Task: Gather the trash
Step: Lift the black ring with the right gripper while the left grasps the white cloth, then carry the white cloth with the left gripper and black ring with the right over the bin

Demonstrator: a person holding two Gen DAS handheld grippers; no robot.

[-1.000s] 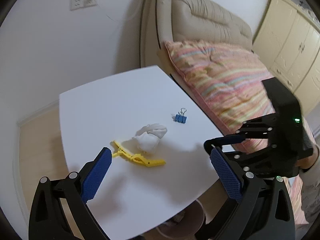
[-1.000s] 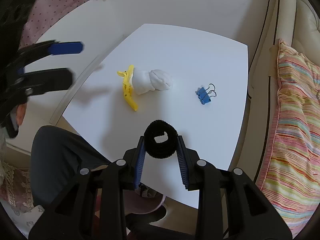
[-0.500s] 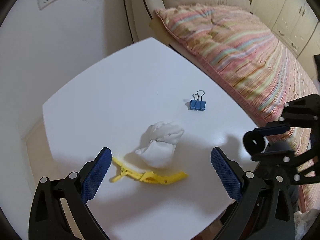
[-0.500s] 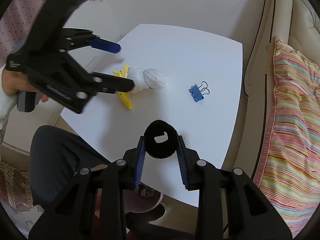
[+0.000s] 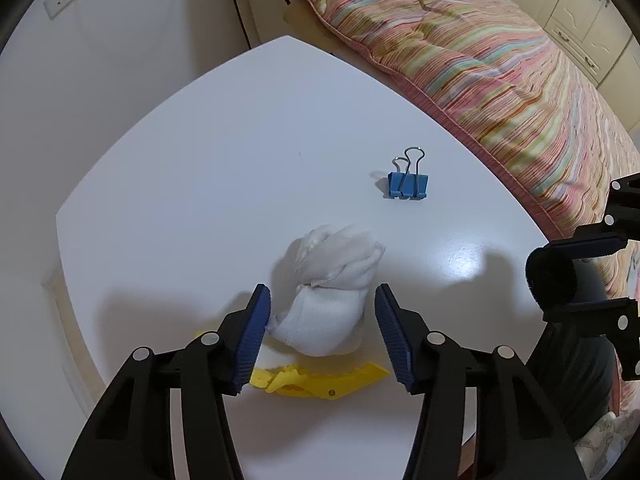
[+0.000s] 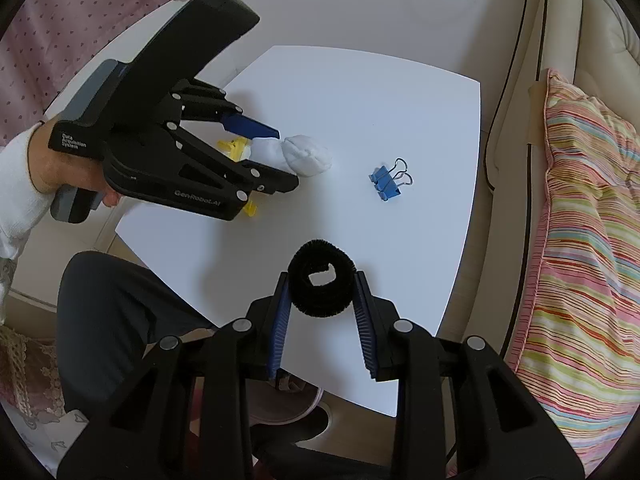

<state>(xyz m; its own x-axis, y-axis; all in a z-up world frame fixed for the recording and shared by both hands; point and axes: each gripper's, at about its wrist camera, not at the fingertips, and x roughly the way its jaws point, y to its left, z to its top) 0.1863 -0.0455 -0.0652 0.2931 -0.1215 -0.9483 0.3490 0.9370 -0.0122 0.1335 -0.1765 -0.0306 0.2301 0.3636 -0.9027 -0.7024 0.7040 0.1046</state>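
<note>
Jaws of the left gripper (image 5: pixel 322 336) are closing around the white crumpled wad (image 5: pixel 332 292), which sits between the two blue pads; the pads flank it on both sides, and a sliver of gap shows on the right side, so they do not yet press on it. The wad lies on the white worktop (image 5: pixel 200 160), its near end resting against the yellow clip (image 5: pixel 320 378) that stretches crosswise just below the fingertips. In the right wrist view the left gripper (image 6: pixel 280 156) reaches in from the left, held by a hand (image 6: pixel 60 168) in a white sleeve, with its fingers either side of the wad (image 6: pixel 306 154).

Clamped in the right gripper (image 6: pixel 322 312) is a black fuzzy ring (image 6: pixel 322 288), pinched between the two blue pads and held above the near edge of the worktop (image 6: pixel 400 100). A blue binder clip (image 5: pixel 408 184) lies well apart from the wad, toward the side of the worktop next to the striped quilt (image 5: pixel 480 48). Below the worktop's near edge, the rim of a pinkish bin (image 6: pixel 288 408) shows.
</note>
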